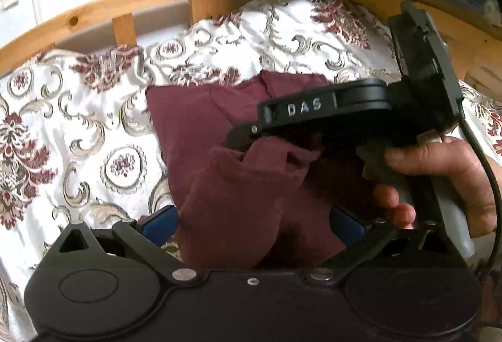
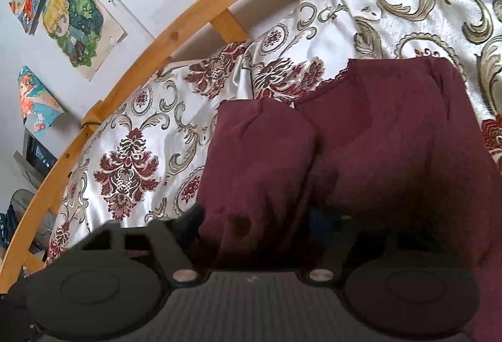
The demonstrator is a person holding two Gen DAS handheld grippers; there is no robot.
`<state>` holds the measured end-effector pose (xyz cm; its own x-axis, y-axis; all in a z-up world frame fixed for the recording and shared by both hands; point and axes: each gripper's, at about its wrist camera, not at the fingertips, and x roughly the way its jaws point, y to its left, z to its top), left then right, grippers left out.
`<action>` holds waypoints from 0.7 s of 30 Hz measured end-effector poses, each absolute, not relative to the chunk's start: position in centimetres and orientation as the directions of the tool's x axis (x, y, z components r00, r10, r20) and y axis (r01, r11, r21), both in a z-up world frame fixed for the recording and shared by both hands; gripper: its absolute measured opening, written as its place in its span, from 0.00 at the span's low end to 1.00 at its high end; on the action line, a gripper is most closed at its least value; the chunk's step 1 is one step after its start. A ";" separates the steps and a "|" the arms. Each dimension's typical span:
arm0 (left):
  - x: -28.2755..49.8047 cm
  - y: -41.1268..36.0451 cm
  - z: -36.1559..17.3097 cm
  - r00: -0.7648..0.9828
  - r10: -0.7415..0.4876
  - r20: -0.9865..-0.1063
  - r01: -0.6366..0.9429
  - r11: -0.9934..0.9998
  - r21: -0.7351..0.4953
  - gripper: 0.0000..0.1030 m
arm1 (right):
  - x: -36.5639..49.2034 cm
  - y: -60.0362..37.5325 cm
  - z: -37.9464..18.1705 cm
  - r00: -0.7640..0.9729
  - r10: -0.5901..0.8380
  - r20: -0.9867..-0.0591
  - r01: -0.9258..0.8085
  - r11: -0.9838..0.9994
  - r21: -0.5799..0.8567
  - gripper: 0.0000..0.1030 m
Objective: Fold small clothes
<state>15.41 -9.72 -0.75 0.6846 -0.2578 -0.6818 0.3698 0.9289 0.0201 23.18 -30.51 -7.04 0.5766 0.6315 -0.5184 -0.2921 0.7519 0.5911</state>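
Maroon garment (image 1: 194, 128) on floral bedspread (image 1: 78, 128); right claw (image 1: 241, 138) pinches it, left claw (image 1: 251, 222) wide.

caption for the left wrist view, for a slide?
Right gripper pinching a raised fold of the maroon knit garment over a floral bedspread, left gripper's blue-padded fingers open astride it.

Maroon garment (image 1: 200, 128) on white bedspread (image 1: 78, 128) with dark-red and beige floral scrolls

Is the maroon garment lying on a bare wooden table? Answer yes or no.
No, the garment lies on a floral bedspread.
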 end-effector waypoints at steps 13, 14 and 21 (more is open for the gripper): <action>13.6 -10.9 0.6 0.724 -0.343 -0.598 0.443 0.896 0.022 0.56 | 22.0 -32.0 -4.2 0.697 0.567 -0.440 -0.292 0.784 0.548 0.24; 13.4 -11.1 0.6 0.722 -0.356 -0.593 0.458 0.888 0.025 0.56 | 21.8 -32.1 -4.0 0.705 0.558 -0.438 -0.295 0.792 0.534 0.24; 12.6 -13.2 -0.2 0.670 -0.444 -0.595 0.555 0.832 0.003 0.56 | 20.7 -33.8 -3.2 0.743 0.510 -0.432 -0.268 0.820 0.506 0.23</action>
<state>12.61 -13.16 -0.19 0.6696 -0.4441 -0.5954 0.5547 0.8320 0.0032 20.71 -33.80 -3.22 0.7433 0.5104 -0.4324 -0.2682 0.8196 0.5063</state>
